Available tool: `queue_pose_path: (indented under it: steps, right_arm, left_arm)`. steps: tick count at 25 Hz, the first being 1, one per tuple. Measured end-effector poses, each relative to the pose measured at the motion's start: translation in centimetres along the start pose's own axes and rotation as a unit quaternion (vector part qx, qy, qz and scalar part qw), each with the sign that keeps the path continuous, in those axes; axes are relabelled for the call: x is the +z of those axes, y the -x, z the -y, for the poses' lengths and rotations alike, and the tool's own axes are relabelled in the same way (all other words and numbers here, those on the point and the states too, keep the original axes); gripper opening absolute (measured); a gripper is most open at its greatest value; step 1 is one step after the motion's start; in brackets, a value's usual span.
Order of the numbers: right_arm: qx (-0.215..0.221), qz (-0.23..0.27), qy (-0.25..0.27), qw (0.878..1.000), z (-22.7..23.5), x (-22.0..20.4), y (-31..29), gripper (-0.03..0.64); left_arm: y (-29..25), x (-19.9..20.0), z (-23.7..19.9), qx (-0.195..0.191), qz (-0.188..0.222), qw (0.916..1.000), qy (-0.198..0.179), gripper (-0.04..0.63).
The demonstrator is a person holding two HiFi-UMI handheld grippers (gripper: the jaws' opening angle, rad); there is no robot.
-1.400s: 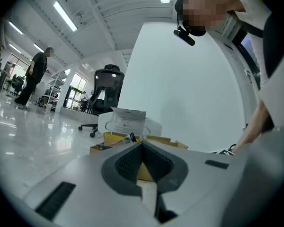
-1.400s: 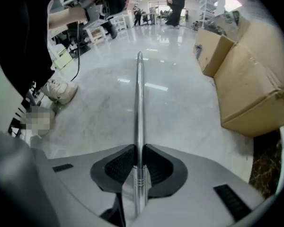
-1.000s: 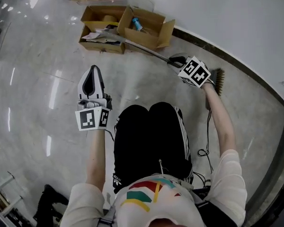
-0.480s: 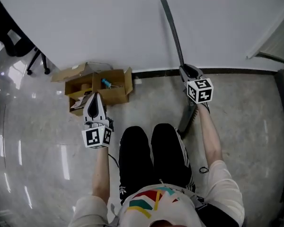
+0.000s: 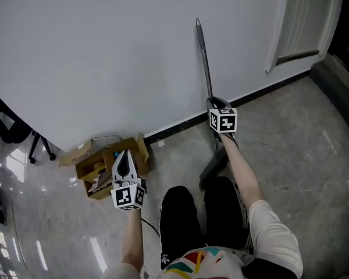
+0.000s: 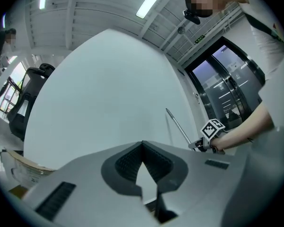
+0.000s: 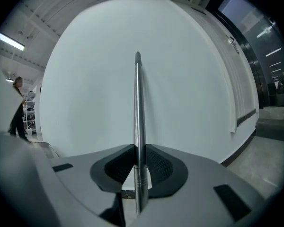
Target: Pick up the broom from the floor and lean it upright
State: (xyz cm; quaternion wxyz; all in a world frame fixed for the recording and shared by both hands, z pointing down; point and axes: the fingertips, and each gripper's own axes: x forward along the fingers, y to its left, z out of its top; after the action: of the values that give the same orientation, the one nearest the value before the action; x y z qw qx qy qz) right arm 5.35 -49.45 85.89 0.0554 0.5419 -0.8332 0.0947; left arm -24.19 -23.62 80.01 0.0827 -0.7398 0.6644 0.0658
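My right tool [image 5: 215, 103] is clamped on the broom [image 5: 203, 57]. In the right gripper view the ribbed dark pads [image 7: 157, 167] press either side of the handle, a slim round metal tube with a dull grey sheen, a few fine grooved rings just below the grip and a rounded cap at the top. The right tool [image 7: 139, 151] holds the broom nearly upright in front of the smooth white wall [image 5: 104, 51]. I cannot tell whether the cap touches the wall. The flat, dark broom head [image 5: 212, 168] hangs low by the floor [image 5: 291, 138], just beside my legs. The floor is a glossy, speckled grey surface, and a dark baseboard [image 5: 180, 125] runs along the foot of the wall. My left tool [image 5: 123, 157] is off to the side, well apart from the broom. In the left gripper view the left tool [image 6: 142, 146] has its textured pads meeting at the tips with nothing between them. Beneath it in the head view sits a cluster of open cardboard boxes [image 5: 102, 163] against the wall, flaps splayed out. Loose papers and small odds lie inside, too small for me to name.
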Motion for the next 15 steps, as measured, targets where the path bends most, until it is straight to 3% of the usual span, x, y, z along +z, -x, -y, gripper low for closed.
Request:
queue_pose_path:
  steps: [7, 12, 15]
  right_arm:
    - [-0.01, -0.02, 0.02, 1.0, 0.3, -0.2, -1.6, 0.086]
    - [-0.022, 0.007, 0.034, 0.999, 0.3, 0.7, -1.0, 0.087]
    - [-0.026, 0.04, 0.03, 0.998, 0.4, 2.3, 0.0, 0.21]
  left_arm:
    - [-0.9, -0.3, 0.9, -0.016, -0.001, 0.9999, 0.003, 0.044]
    - [-1.4, -0.6, 0.6, -0.011, 0.004, 0.9998, 0.017, 0.044]
    - [-2.1, -0.6, 1.5, -0.018, 0.012, 0.9995, 0.025, 0.044]
